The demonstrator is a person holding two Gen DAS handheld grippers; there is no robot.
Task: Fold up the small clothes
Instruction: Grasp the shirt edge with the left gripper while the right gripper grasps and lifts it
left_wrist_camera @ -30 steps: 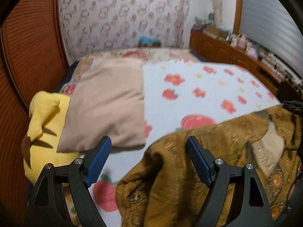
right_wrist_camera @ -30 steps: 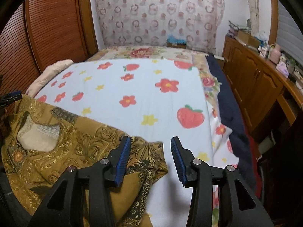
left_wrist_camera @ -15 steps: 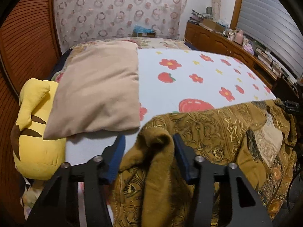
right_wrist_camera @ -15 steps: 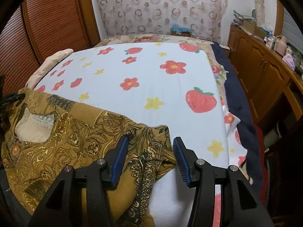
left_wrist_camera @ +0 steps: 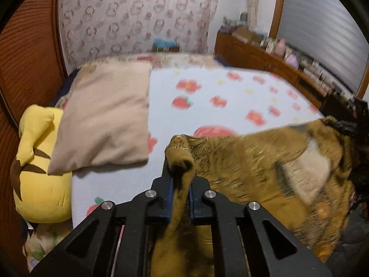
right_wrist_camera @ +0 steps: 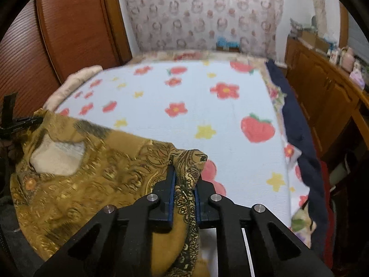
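A mustard-brown garment with a gold pattern (left_wrist_camera: 242, 161) lies at the near edge of the bed, its pale inner neck lining (right_wrist_camera: 57, 159) showing. In the left wrist view my left gripper (left_wrist_camera: 180, 175) is closing, its blue pads pinching a bunched fold at the garment's left corner. Seen from the right wrist, my right gripper (right_wrist_camera: 185, 175) is closing too, its pads pressing on a patterned fold of the garment (right_wrist_camera: 92, 173) at its right corner. Both pinched corners stand a little above the sheet.
The garment rests on a white sheet with red flowers and strawberries (right_wrist_camera: 184, 97). At the left lie a beige pillow (left_wrist_camera: 103, 120) and a yellow plush toy (left_wrist_camera: 39, 173). A dark blue blanket (right_wrist_camera: 297, 127) edges the right side, beside a wooden cabinet (right_wrist_camera: 322, 97).
Both grippers have closed from open onto folds of the garment. The left one shifted in over its corner, and the cloth now bunches up between the pads.
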